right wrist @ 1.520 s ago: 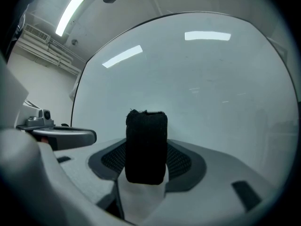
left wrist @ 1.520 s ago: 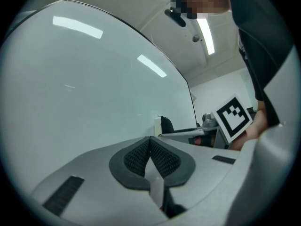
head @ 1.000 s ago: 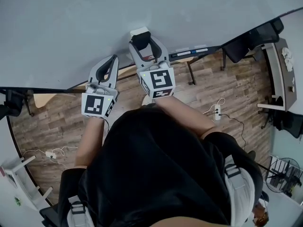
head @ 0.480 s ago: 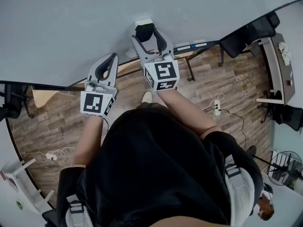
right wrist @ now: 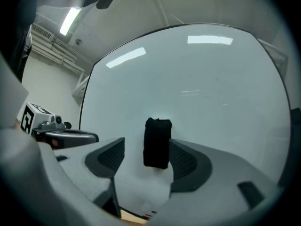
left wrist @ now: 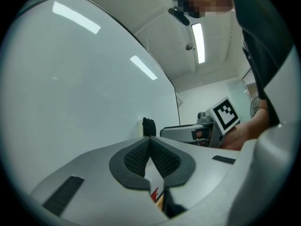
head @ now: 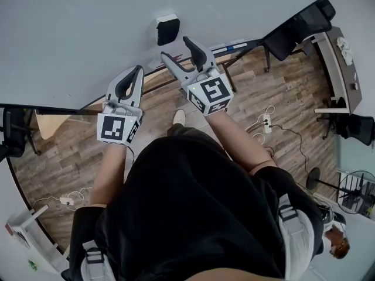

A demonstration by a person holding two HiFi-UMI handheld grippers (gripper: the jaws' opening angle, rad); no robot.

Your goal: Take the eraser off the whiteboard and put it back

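A black eraser (head: 167, 29) with a white back clings to the whiteboard (head: 88, 28). My right gripper (head: 177, 50) is open and sits a short way back from it; its jaws have just been opening and nothing is between them. The right gripper view shows the eraser (right wrist: 157, 142) upright on the board (right wrist: 211, 88), straight ahead, beyond the fingertips of that gripper (right wrist: 146, 147). My left gripper (head: 136, 74) hovers left of the eraser, close to the board, shut and empty. In the left gripper view its pads meet at the tip (left wrist: 150, 142), with the eraser (left wrist: 148, 127) seen edge-on behind.
The board's marker tray (head: 234, 45) runs below and right of the eraser. Black chairs (head: 293, 31) and a desk (head: 337, 57) stand at the right on the wood floor. A power strip (head: 262, 123) with cables lies near the person's feet.
The right gripper's jaws, around the eraser a second ago, have widened and pulled back and right. The eraser stays on the board. The left gripper has shifted slightly.
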